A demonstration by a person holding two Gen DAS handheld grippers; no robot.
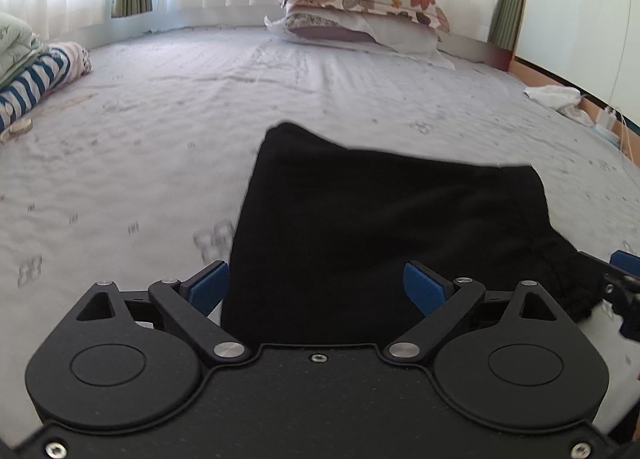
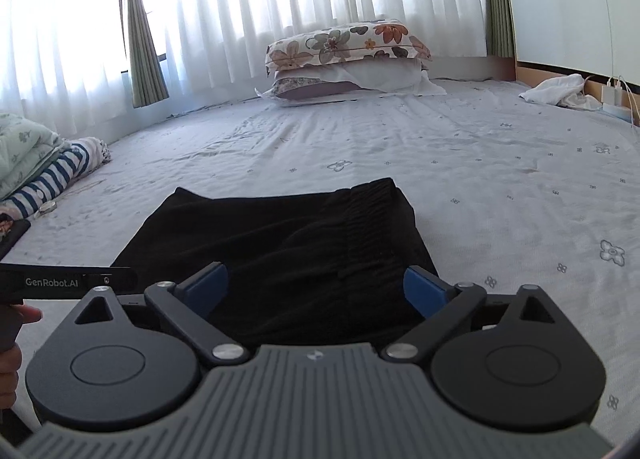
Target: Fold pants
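Observation:
The black pants point(image 1: 380, 211) lie folded into a compact rectangle on the pale flowered bed sheet point(image 1: 160, 119). In the right wrist view the pants point(image 2: 280, 235) show their ribbed elastic waistband point(image 2: 368, 219) along the right side. My left gripper point(image 1: 316, 283) hovers at the near edge of the pants, open, its blue pads point(image 1: 210, 283) wide apart and pressing on nothing. My right gripper point(image 2: 316, 285) is open the same way over the near edge, blue pads point(image 2: 424, 287) clear of the cloth. Each gripper shows at the edge of the other's view.
Stacked flowered pillows point(image 2: 348, 55) lie at the head of the bed under white curtains. Folded bedding with a blue-striped cloth point(image 1: 36, 79) sits at the left. A white cloth point(image 2: 556, 89) and a charger with cables point(image 2: 612, 95) lie far right. A hand point(image 2: 12, 339) holds the left gripper.

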